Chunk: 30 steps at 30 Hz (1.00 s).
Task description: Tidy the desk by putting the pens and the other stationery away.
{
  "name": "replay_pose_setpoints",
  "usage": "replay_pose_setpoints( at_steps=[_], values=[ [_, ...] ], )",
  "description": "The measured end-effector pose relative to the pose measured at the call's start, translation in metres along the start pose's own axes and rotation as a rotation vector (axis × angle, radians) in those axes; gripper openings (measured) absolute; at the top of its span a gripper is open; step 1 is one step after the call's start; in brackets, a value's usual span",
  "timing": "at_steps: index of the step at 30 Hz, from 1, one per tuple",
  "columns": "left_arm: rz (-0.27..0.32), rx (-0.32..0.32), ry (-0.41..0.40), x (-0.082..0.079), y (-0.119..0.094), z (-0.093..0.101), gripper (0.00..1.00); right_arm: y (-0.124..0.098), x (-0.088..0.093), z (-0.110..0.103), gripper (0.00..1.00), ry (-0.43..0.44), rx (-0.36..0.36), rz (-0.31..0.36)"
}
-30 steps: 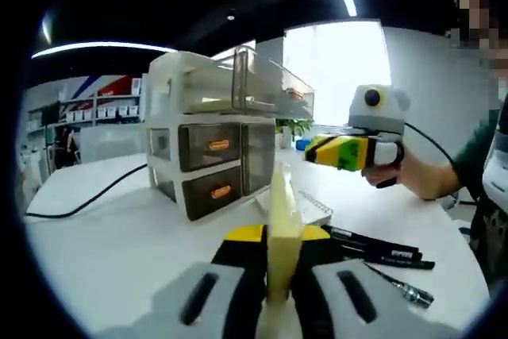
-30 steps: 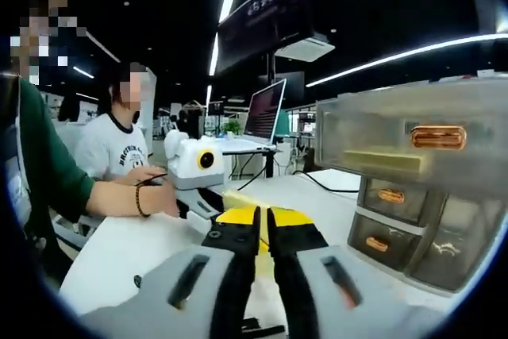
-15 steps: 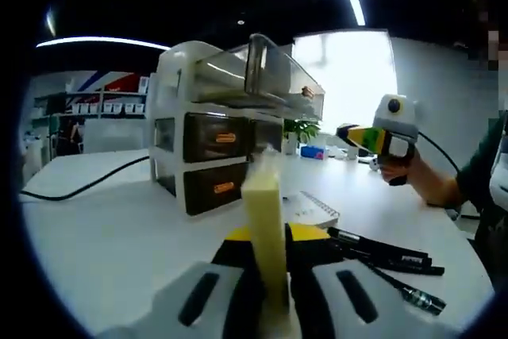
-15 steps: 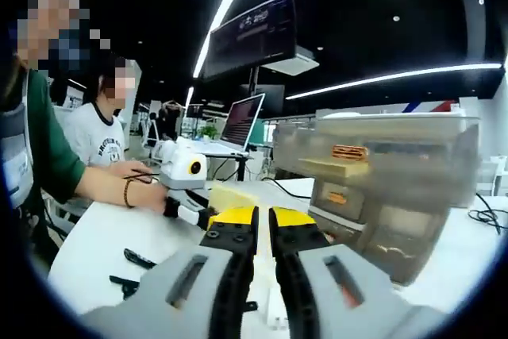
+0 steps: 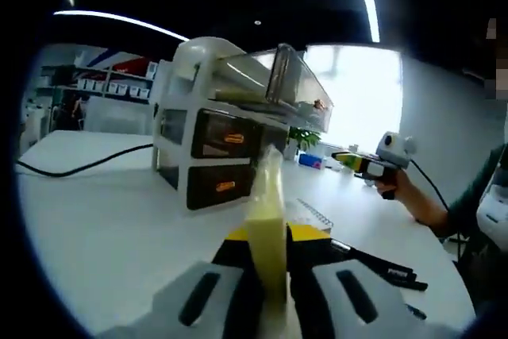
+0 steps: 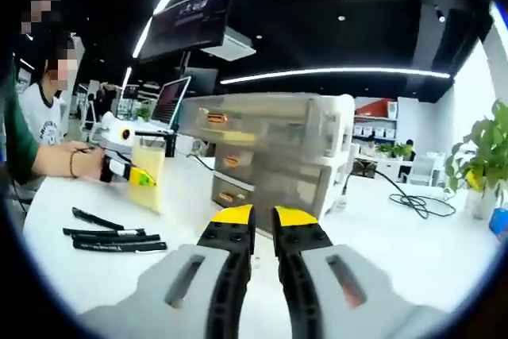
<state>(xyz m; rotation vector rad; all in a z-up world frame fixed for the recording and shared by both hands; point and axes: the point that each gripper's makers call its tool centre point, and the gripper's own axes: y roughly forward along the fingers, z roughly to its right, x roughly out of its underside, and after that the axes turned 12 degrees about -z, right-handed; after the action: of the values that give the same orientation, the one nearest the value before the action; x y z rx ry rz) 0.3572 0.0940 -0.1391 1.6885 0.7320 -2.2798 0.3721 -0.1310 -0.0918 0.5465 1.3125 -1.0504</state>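
Your left fingers (image 5: 266, 275) are clamped on a pale yellow pad of sticky notes (image 5: 266, 228), held upright on edge above the table (image 5: 95, 220). Your right fingers (image 6: 262, 232) sit nearly together with only a thin gap, holding nothing. The table is smooth and white, in a dim room with long ceiling strip lights. One translucent plastic drawer unit (image 6: 274, 156) stands on it, its top drawer (image 5: 270, 85) pulled out. Three black pens (image 6: 111, 237) lie side by side on the table. A small spiral notebook (image 5: 313, 213) lies near the unit.
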Motion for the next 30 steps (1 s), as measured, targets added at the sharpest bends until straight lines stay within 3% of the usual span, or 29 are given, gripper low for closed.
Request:
replay_pose_setpoints(
  at_steps=[2,4,8,10,14,17,22,27,30],
  values=[
    [0.001,0.022,0.011,-0.001,-0.002,0.008,0.09,0.002,0.013,0.011,0.12,0.009,0.063,-0.064],
    [-0.002,0.042,0.029,-0.001,-0.002,0.016,0.09,0.005,0.033,0.02,0.12,0.076,0.1,-0.141],
    [0.016,0.157,0.073,-0.004,-0.004,0.043,0.09,0.011,0.042,0.016,0.12,0.241,0.009,-0.131],
    [0.034,0.223,0.039,-0.006,-0.005,0.056,0.09,0.01,0.047,0.024,0.12,0.264,0.03,-0.141],
    [0.029,0.2,0.086,-0.006,0.001,0.066,0.09,0.008,0.052,0.037,0.12,0.279,0.082,-0.149],
    [0.035,0.182,0.107,-0.009,0.0,0.072,0.09,0.007,0.052,0.036,0.12,0.305,0.081,-0.141],
    [0.101,0.189,0.112,-0.027,-0.006,0.085,0.09,0.008,0.048,0.032,0.12,0.311,0.066,-0.129],
    [0.118,0.171,0.084,-0.034,-0.01,0.081,0.09,0.007,0.048,0.033,0.12,0.32,0.067,-0.124],
    [0.176,0.183,0.09,-0.048,-0.019,0.085,0.09,0.006,0.045,0.035,0.12,0.323,0.074,-0.114]
  ],
)
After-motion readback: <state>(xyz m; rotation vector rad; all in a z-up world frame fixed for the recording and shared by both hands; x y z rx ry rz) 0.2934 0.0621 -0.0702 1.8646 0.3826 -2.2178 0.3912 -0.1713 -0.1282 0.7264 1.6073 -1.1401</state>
